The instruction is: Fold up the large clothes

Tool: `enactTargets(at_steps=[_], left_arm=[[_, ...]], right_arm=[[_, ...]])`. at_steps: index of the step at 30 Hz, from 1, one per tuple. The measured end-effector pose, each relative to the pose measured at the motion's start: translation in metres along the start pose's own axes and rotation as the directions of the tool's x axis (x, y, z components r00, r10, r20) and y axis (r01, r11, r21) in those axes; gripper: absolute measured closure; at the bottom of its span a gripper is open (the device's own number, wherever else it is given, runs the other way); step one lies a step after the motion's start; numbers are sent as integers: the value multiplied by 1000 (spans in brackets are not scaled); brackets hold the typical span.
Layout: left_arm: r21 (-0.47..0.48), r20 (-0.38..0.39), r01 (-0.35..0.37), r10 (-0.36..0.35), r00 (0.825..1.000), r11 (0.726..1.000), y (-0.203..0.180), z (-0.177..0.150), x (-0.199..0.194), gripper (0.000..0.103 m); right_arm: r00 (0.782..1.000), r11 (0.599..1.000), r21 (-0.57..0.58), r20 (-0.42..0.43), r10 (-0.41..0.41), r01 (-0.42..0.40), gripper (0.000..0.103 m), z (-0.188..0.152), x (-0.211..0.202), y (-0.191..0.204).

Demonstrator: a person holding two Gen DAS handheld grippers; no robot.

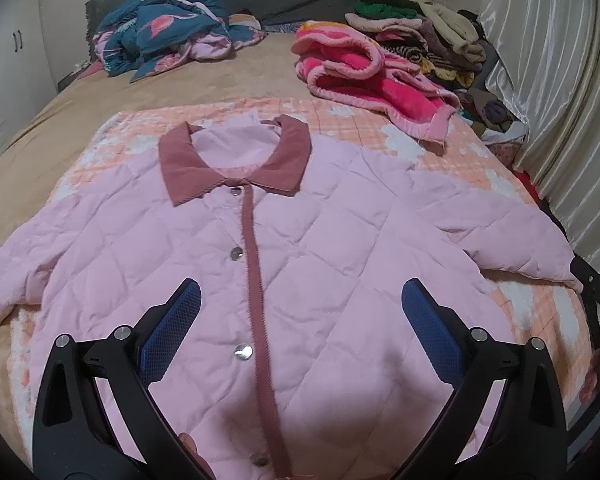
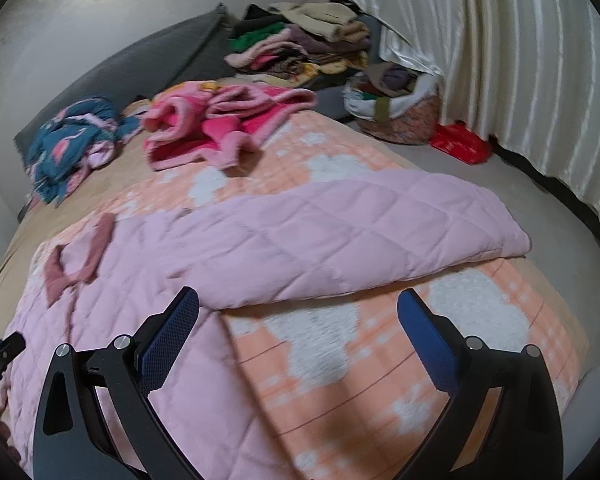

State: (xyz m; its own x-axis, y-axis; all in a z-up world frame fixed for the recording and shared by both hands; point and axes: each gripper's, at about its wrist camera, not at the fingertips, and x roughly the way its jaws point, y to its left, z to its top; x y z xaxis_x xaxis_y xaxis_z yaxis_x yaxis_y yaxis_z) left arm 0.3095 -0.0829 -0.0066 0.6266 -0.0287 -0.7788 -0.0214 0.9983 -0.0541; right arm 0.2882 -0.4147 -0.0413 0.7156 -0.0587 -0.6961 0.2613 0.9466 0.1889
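Quilted pale-pink jacket with a dusty-rose collar (image 1: 300, 240), lying face up and buttoned on a peach-and-white checked blanket (image 1: 440, 140) spread over the bed. Left tongs (image 1: 300, 308) hover above the jacket's front, blue pads apart and empty. Right tongs (image 2: 298, 312) likewise gape beside its outstretched sleeve (image 2: 380, 232).

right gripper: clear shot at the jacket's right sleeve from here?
Probably yes. The right gripper is open, the pink jacket's sleeve lies spread on the blanket just ahead of its fingertips, and nothing sits between them.
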Motion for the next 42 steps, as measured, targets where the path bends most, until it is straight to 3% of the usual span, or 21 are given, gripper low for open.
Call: enactTargets(at_steps=[8, 17, 25, 29, 30, 31, 32, 36, 39, 42], left_arm=[[29, -6, -10, 10, 1000, 1000, -18, 5, 24, 9], [33, -21, -40, 41, 999, 999, -20, 6, 44, 9], [36, -30, -77, 78, 997, 996, -14, 7, 55, 9], [18, -20, -87, 88, 996, 996, -3, 10, 55, 9], [15, -17, -95, 95, 995, 995, 0, 10, 54, 9], [11, -12, -102, 102, 995, 995, 4, 11, 54, 9], [6, -9, -108, 108, 994, 994, 7, 12, 53, 9], [-26, -29, -132, 131, 991, 991, 26, 16, 53, 9], [-50, -43, -135, 133, 990, 990, 39, 18, 50, 9], [-70, -34, -137, 135, 990, 988, 52, 23, 42, 9]], right_arm=[[996, 985, 165, -73, -45, 56, 4, 6, 43, -57], [983, 923, 361, -164, -82, 137, 4, -4, 82, -123], [992, 828, 557, -126, 7, 65, 4, 0, 106, -180], [996, 795, 605, -86, 10, 45, 4, 7, 111, -197], [997, 803, 594, -76, -8, 52, 9, 10, 113, -198], [997, 815, 574, -72, -42, 76, 27, 12, 114, -200], [996, 825, 558, -69, -64, 92, 33, 13, 116, -203], [999, 856, 515, -15, -44, 46, 69, 20, 117, -201], [997, 898, 434, -6, -76, 71, 79, 34, 105, -186], [997, 922, 383, 35, -72, 53, 83, 51, 87, -170]])
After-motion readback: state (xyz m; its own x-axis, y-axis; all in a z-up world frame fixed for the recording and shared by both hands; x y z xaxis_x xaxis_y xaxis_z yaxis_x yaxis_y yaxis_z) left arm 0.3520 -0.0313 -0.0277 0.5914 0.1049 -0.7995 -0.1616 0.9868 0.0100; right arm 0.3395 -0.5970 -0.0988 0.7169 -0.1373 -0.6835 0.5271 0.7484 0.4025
